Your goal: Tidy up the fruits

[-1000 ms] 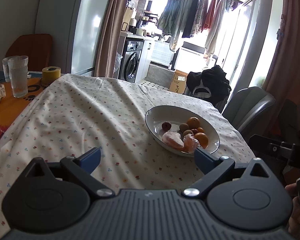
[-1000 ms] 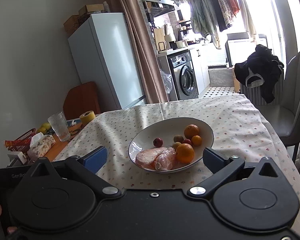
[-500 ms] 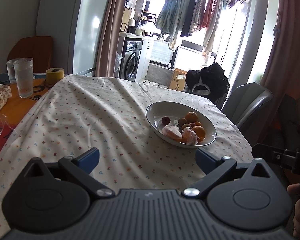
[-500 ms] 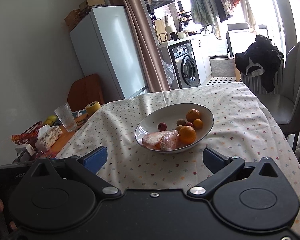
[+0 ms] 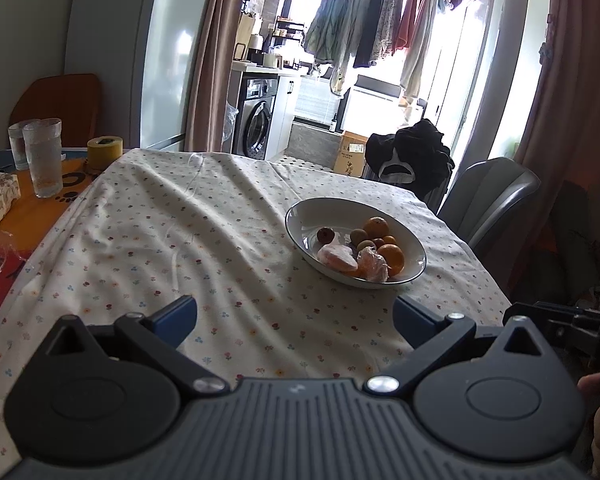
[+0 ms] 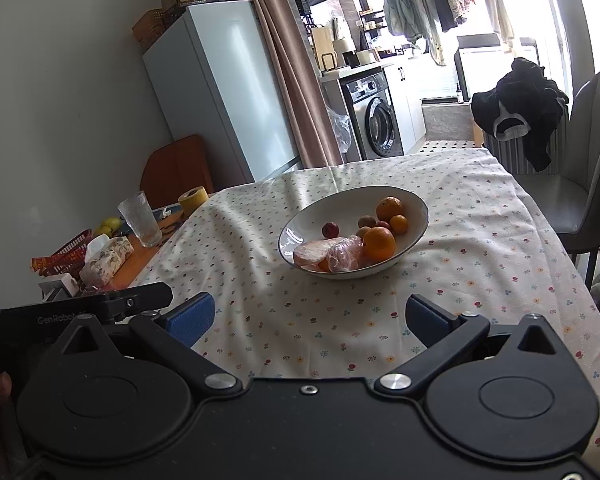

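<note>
Fruits [image 6: 380,242] sit heaped in a white bowl [image 6: 414,204] on the flower-print tablecloth [image 5: 172,240] covering the tabletop, toward its far right part. In the bowl I make out a large orange [image 6: 379,243] at the near side, another orange [image 6: 389,208] behind it, a small dark red fruit [image 6: 330,229], a couple of brownish ones, and two plastic-wrapped pieces [image 6: 345,254] at the front edge. Both hand-held tools hang over the near edge of the cloth, well short of the bowl. The left gripper [image 5: 296,316] has its blue fingers [image 5: 176,316] spread wide with nothing between them, and the right gripper [image 6: 308,318] is likewise spread and empty. Off to the left, on bare orange tabletop, stand a ribbed glass [image 5: 44,156], a roll of yellow tape [image 5: 105,151] and a tissue pack [image 6: 108,258]. A grey chair [image 5: 496,196] stands at the far right.
</note>
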Available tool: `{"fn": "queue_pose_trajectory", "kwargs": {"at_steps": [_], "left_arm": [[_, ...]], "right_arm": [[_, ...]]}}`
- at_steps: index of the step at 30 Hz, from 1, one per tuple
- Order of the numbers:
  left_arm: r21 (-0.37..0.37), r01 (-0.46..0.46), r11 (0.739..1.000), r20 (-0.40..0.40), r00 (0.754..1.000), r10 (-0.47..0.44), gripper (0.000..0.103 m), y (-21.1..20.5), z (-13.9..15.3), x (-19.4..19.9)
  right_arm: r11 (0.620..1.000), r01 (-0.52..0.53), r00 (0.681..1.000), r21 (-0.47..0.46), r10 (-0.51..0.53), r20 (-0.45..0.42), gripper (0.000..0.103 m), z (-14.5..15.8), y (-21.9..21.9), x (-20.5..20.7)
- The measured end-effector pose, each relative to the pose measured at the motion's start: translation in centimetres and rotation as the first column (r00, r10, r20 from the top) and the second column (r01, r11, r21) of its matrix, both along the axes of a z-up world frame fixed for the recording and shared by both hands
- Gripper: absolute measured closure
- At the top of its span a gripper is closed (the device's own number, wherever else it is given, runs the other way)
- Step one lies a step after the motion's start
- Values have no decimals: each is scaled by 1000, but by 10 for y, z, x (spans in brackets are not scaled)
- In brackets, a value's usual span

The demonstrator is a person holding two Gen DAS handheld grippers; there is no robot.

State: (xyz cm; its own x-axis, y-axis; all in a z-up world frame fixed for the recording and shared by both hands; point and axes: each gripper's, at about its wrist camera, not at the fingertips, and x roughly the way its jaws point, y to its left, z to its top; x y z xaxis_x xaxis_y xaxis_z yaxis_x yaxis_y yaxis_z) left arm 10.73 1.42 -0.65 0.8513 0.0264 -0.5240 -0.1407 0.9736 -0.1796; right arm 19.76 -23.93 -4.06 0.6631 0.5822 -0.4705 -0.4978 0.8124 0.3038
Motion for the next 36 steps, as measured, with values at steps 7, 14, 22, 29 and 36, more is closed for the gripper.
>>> {"fn": "queue_pose_trajectory", "kwargs": {"at_steps": [7, 14, 22, 29, 36], "left_arm": [[9, 0, 1000, -26, 1000, 0, 0, 2, -9, 3], [29, 16, 999, -29, 999, -15, 0, -3, -10, 3], [33, 19, 999, -26, 999, -18, 0, -1, -9, 2], [30, 12, 999, -23, 1000, -11, 0, 3, -9, 1], [31, 21, 999, -22, 1000, -20, 0, 1, -9, 1]], "right_arm": [[1000, -5, 1000, -19, 5, 5, 0, 2, 1, -1], [999, -21, 1000, -36, 22, 13, 0, 2, -1, -3], [999, -15, 1000, -36, 15, 5, 0, -1, -1, -3], [999, -16, 1000, -37, 16, 2, 0, -1, -1, -2], [999, -15, 1000, -38, 15, 0, 0, -2, 0, -3]]}}
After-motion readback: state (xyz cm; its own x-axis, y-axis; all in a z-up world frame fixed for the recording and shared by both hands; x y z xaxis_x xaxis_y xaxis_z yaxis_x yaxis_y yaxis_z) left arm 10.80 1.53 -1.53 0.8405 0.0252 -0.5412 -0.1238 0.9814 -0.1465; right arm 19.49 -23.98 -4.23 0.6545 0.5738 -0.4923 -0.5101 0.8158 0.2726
